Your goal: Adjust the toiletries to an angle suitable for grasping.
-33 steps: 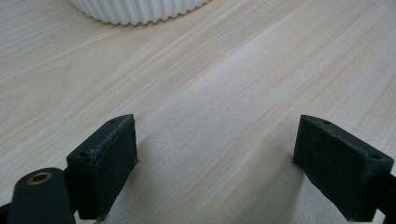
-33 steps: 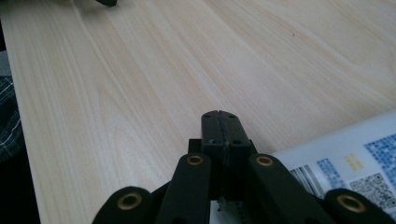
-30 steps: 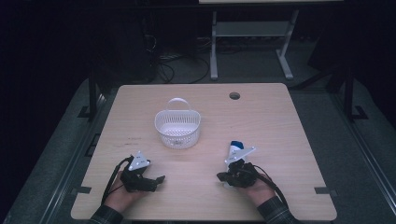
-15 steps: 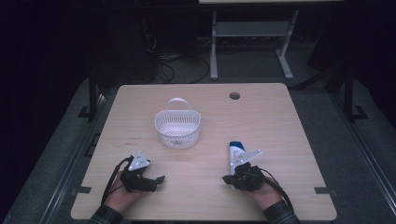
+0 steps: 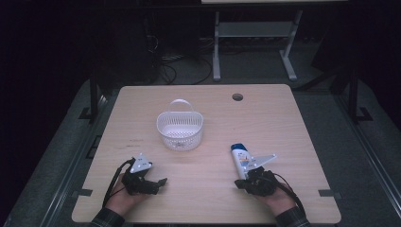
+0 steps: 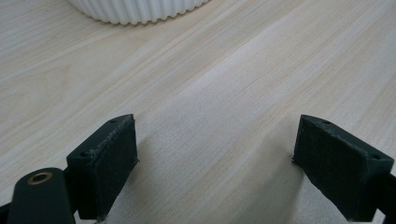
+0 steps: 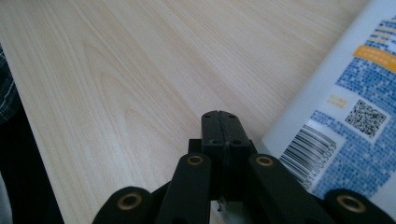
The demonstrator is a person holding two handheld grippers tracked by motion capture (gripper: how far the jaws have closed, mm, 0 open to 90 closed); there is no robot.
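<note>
Surface: light wooden table [image 5: 283, 132], round hole near far edge.
On it: white basket [image 5: 179, 130] mid-table; bottle [image 5: 241, 160] lying flat, right.

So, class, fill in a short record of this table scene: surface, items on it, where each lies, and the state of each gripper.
surface: wooden table
basket: white, upright, mid-table, nothing visible inside
bottle: white and blue, lying flat beside the right gripper, outside its jaws
left gripper: jaws wide apart, holding nothing, low over the table
right gripper: jaws pressed together, holding nothing
</note>
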